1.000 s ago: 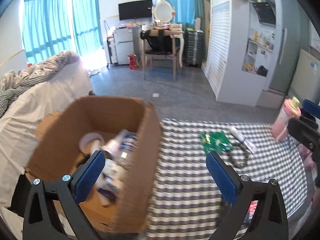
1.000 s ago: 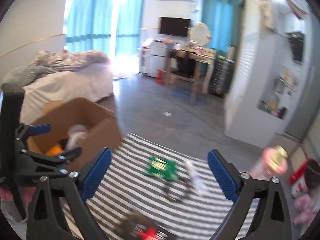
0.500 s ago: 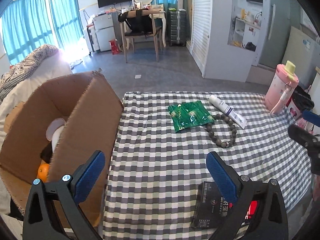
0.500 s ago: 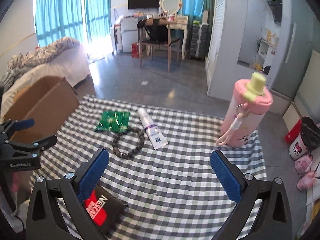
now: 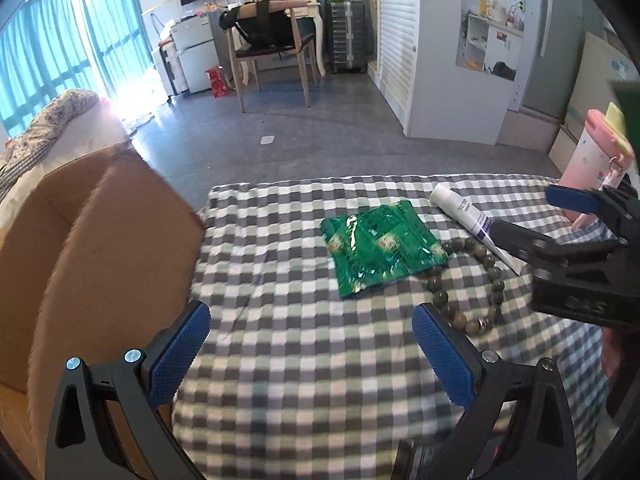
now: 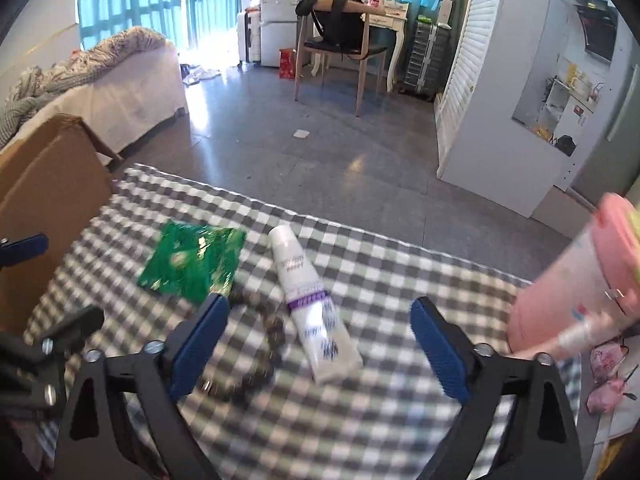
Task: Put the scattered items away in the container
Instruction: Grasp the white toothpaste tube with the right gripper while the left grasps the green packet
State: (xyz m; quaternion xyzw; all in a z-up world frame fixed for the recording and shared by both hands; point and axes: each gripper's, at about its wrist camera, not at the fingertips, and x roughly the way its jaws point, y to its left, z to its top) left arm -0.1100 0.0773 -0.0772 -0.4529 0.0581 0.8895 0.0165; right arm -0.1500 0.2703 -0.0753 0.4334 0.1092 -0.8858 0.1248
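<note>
Right wrist view: both tools have swung from the box [image 6: 48,184] down over the desk [image 6: 400,280]; the right tool [image 6: 320,344], empty, is closing around the tube [image 6: 308,304], while the left tool [image 5: 310,350] hangs wide and empty.

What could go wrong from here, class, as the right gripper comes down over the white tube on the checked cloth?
1. The bead bracelet lies right beside the white tube; the right gripper, jaws closing and nothing pressed yet, might catch beads too.
2. The pink bottle stands close beside the right finger and could be knocked over.
3. The left gripper is near, so they may collide.
</note>
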